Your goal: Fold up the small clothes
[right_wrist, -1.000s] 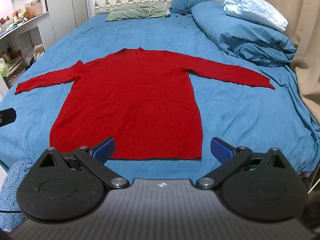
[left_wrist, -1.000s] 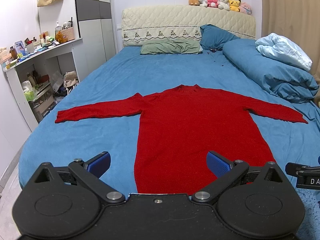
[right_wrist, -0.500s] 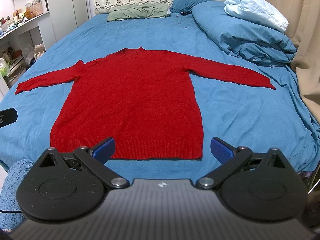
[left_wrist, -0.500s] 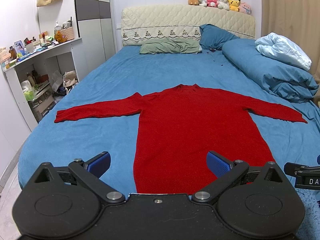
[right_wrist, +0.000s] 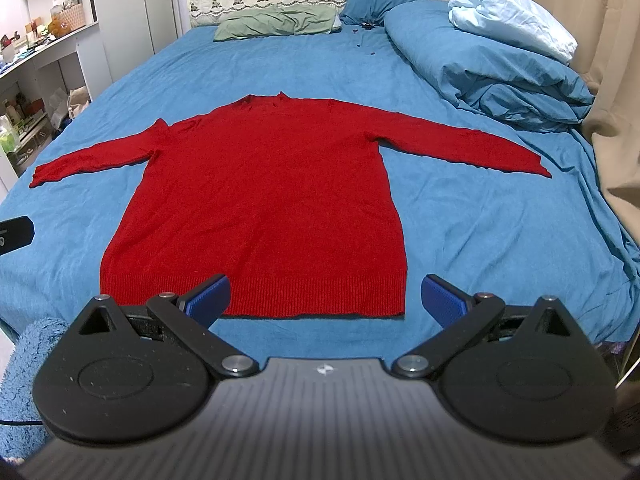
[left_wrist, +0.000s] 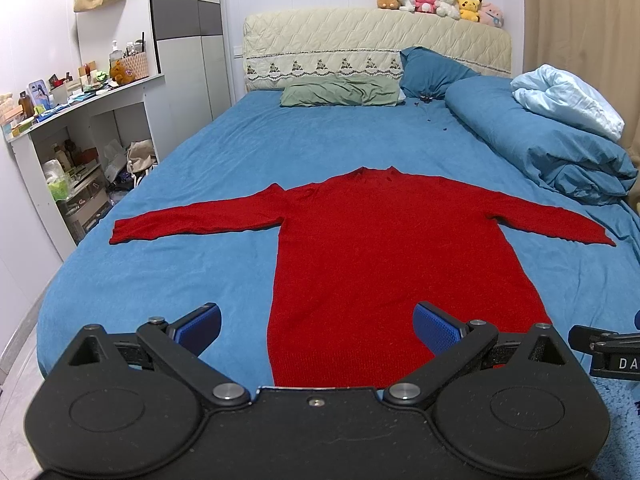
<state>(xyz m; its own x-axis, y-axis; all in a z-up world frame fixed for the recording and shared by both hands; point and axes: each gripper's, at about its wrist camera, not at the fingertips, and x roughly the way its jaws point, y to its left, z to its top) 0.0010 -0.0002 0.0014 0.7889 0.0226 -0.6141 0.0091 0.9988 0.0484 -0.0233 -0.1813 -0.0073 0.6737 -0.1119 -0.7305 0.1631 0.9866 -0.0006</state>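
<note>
Blue bed [left_wrist: 224, 184] carries the red sweater [right_wrist: 264, 184] flat, sleeves outstretched, no fold made yet; left gripper [left_wrist: 316, 330] and right gripper [right_wrist: 326, 296] hover near its hem, fingers spread, empty

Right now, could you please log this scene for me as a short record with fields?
garment: red sweater, spread flat, both sleeves out, not yet folded
surface: blue bed sheet
left gripper: open, empty, above the hem's left part
right gripper: open, empty, above the hem's right part
bedding: rolled blue duvet at the right; green pillow by the headboard
</note>
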